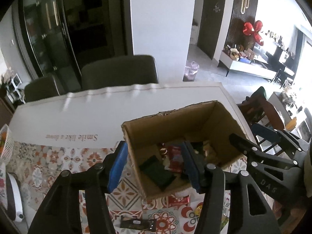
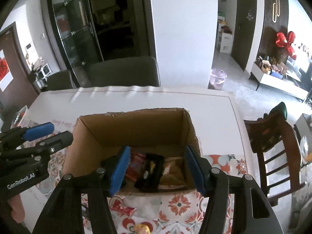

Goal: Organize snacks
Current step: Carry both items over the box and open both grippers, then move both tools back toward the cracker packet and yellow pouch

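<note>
Both blue-padded grippers, left and right, hang empty with jaws apart over the open brown cardboard box.
Snack packets lie inside; a dark wrapped bar remains nearer, on the patterned cloth, below the left gripper.

Box mouth open from above; snacks crowd floor; walls hem sides.

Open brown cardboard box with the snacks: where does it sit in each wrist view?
Left wrist view: open brown cardboard box sits right of centre, its left wall between the left claw's blue pads.
Right wrist view: the box sits at centre, above the right claw, which points into it.
Shared landmark: the white pillar behind the table.
</note>
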Motion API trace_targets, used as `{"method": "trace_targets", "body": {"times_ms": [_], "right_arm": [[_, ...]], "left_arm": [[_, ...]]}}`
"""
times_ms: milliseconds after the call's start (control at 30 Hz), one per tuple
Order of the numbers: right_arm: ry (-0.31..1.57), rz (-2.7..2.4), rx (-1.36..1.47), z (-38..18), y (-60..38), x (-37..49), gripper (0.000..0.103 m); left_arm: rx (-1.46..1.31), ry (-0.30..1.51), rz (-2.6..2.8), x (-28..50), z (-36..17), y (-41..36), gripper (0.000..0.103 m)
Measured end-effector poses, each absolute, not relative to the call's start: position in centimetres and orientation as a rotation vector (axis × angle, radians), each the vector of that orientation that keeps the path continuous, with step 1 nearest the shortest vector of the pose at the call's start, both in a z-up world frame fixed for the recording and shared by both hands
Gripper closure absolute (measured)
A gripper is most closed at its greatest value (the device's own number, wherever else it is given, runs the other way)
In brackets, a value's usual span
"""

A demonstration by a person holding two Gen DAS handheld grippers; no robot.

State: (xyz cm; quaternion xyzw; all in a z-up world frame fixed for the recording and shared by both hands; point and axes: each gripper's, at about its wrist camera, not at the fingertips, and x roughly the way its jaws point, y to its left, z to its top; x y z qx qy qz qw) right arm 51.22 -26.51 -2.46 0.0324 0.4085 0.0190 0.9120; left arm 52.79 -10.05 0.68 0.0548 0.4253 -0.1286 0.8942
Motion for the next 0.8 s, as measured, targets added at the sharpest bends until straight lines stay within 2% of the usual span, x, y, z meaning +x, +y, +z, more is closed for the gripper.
{"method": "trace_targets", "body": {"times_ms": [333,800], "right_arm": [[0.776,0.047,0.083,-1.2,-25.2,46.3,0.043],[0.898,0.054,0.012,-7.4,-23.0,42.1,0.043]], "left_arm": [[0.062,0.843,-0.241,46.9,1.2,-7.0,0.047],[0.012,1.043,-0.17,41.7,-7.0,-3.9,0.047]]}}
